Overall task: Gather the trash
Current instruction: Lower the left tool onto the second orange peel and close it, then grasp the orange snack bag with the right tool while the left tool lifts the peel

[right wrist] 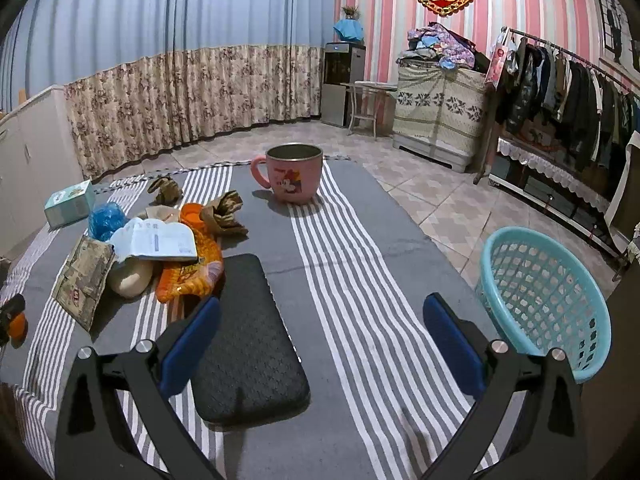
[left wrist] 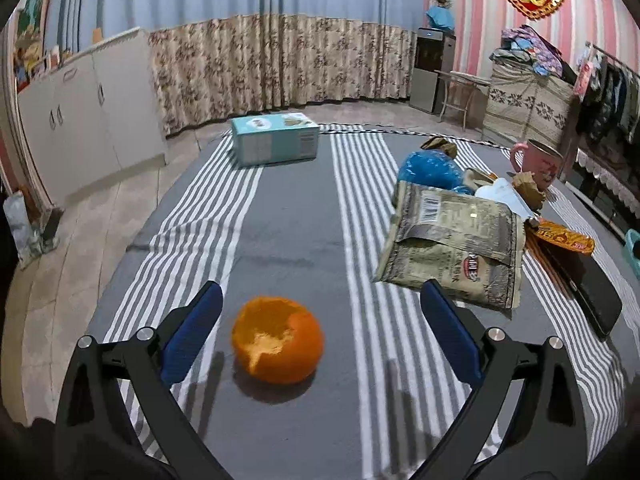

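The left gripper [left wrist: 320,322] has its jaws spread wide around the hollow orange peel [left wrist: 277,340] on the grey striped cloth [left wrist: 288,208]; the right gripper [right wrist: 322,326] is released too, near the turquoise plastic basket [right wrist: 548,300]

Matt striped cloth [left wrist: 288,216], dimpled orange peel [left wrist: 277,340], crinkly glossy wrapper [left wrist: 452,248], perforated plastic basket [right wrist: 548,296], textured black pad [right wrist: 248,340].

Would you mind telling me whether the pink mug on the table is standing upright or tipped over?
Upright: the pink mug stands on its base on the striped cloth, its rim facing up and its handle out to the side.
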`<state>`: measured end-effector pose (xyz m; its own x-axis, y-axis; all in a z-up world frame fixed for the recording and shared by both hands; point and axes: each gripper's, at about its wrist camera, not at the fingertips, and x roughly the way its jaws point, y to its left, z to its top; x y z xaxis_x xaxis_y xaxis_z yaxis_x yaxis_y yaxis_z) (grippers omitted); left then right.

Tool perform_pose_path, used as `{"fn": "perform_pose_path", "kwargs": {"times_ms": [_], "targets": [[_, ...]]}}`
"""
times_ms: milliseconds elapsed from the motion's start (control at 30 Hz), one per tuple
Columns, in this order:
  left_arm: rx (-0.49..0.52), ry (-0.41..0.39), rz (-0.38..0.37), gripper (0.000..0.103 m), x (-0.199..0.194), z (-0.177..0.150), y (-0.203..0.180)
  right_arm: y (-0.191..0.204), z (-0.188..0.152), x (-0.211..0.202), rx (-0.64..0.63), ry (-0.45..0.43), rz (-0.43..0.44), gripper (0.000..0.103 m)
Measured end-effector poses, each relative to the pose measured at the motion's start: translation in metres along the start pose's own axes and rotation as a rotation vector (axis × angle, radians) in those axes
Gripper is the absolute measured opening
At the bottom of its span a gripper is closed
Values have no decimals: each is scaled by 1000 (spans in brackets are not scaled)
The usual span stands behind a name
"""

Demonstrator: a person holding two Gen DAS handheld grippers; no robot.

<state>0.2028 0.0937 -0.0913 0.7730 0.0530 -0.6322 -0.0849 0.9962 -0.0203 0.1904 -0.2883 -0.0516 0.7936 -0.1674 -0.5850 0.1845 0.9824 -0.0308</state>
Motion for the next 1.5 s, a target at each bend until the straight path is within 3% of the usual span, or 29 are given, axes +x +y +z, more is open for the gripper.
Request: {"fn": "perform_pose_path", "kwargs": {"times_ms": [333,600,800,967,1100,1133,1233,1300,1333,1367,1433,1500], "targets": [[-13,105,-27,78,12,-12,14,10,-12,10,-16,48,10,99],[4,146,-49,43,21,-12,8,17,-19,15,-66,62,21,99],[36,126,-39,33,17,-12,2,28,-14,18,-135,72,101,99],[47,112,-36,31,14,-9,0,44,5,23,-116,79,194,99],[49,107,-31,31,13,-7,1,59,16,50,-119,145,183,97],[50,105,-29,31,13,-6,2,62,17,58,-120,168,188,91],[49,103,-23,31,14,-6,4,72,13,78,-129,251,213,59],[40,107,-24,31,15,-7,6,81,10,78,-175,237,186,57],[38,107,-24,31,15,-7,7,84,10,76,-189,232,192,47],[36,107,-22,31,15,-6,7,86,10,75,-197,228,212,28],[42,106,-16,31,14,-6,6,88,9,72,-206,224,230,13],[50,105,-10,30,14,-6,3,84,10,67,-214,193,223,8]]}}
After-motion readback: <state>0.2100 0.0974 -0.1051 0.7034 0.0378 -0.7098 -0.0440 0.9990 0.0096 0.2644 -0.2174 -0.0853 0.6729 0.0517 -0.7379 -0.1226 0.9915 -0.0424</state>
